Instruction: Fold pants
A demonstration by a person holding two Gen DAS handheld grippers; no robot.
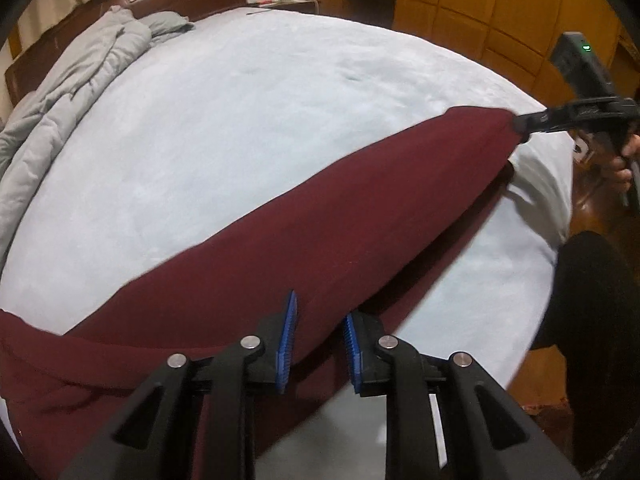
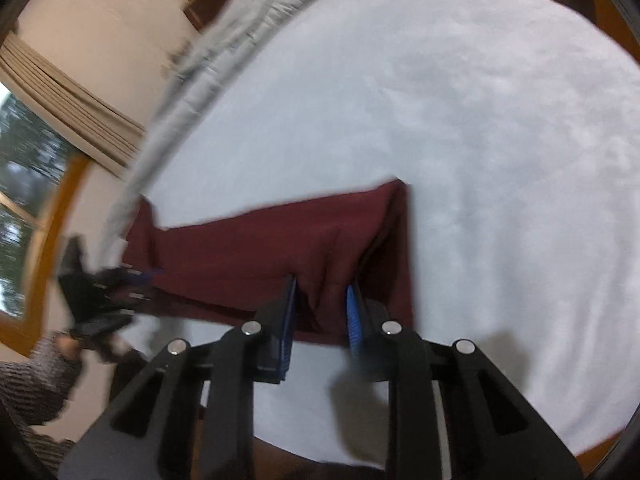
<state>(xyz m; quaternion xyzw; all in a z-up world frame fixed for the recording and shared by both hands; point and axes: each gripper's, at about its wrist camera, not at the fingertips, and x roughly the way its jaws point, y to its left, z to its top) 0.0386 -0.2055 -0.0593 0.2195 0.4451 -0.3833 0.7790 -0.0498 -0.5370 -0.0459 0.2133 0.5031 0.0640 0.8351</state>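
**A:** Left wrist view, nearest first: what is the left gripper (image 1: pixel 320 344) doing?

**B:** Its blue pads (image 1: pixel 289 344) sit close together with a fold of the maroon pants (image 1: pixel 304 216) pinched between them, so it is clamped on the cloth. From there the pants stretch away and to the right in a long taut band, raised above the pale blue bedspread (image 1: pixel 240 120). At the far end of that band the right gripper (image 1: pixel 520 126) bites the other corner.

**A:** And from the right wrist view?

**B:** Blurred (the picture smears toward its left side). The right gripper's jaws stand nearly together, with a bunched ridge of maroon cloth rising between them; I judge it gripped. Beyond the fingertips the pants run off to the left, where the other gripper shows only as a dark smear. Farther off lies a crumpled grey quilt (image 2: pixel 256 12).

**A:** How should this step be done well?

**B:** My judgement: keep both grips firm and the cloth evenly taut, so the edge stays straight. Lower both ends together onto the open bedspread ahead, then let go only once the fabric lies flat.
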